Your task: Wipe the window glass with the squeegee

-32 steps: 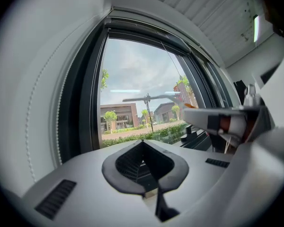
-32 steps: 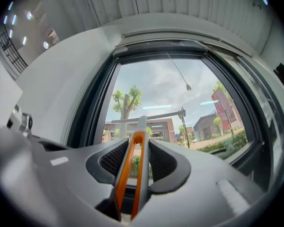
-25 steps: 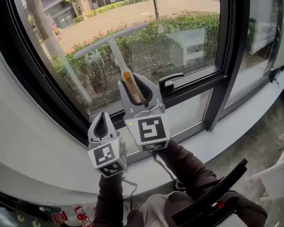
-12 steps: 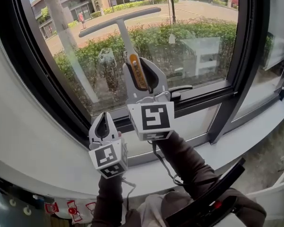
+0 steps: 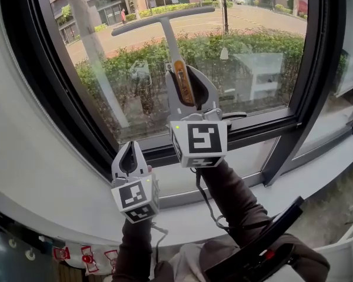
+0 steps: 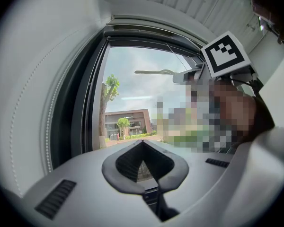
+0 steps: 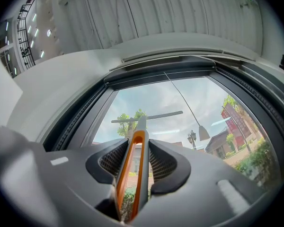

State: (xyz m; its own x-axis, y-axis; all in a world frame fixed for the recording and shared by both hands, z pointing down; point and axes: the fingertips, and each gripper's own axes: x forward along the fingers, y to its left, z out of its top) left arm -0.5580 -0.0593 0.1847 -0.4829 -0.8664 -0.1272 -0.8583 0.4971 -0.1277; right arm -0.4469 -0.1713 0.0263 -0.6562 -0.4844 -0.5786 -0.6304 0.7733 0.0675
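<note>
Between the two ribbed grey pads (image 7: 111,161) of the right tool (image 5: 187,75) sits the squeegee (image 5: 172,43). The tool is clenched on its flat handle, which is grey with an orange stripe along the edge. From the jaw tips a thin pale shaft runs straight forward and ends in a long narrow blade, set crosswise like the top of a letter T. In the right gripper view the squeegee (image 7: 141,126) shows the same shape, and the right tool (image 7: 138,143) presses on the handle from both sides.

Ahead of this tool is the window glass (image 5: 253,51), smooth and clear. The blade lies flat before it, but I cannot tell if the blade really touches. Around the glass goes a thick black window frame (image 5: 317,69) with a matt surface. Just to the right of the tool's body, a short black lever (image 5: 232,116) is fixed on the lower bar of the frame. Under the frame, below both tools, there is a white smooth sill (image 5: 317,169).

Lower and to the left of the right tool, well apart from the squeegee, the left tool (image 5: 129,144) points up toward the frame. In the left gripper view the left tool (image 6: 143,142) has its curved jaws brought together at the tips, with nothing between them. Both tools are made of light grey plastic. Each carries a white cube with black square markers.
</note>
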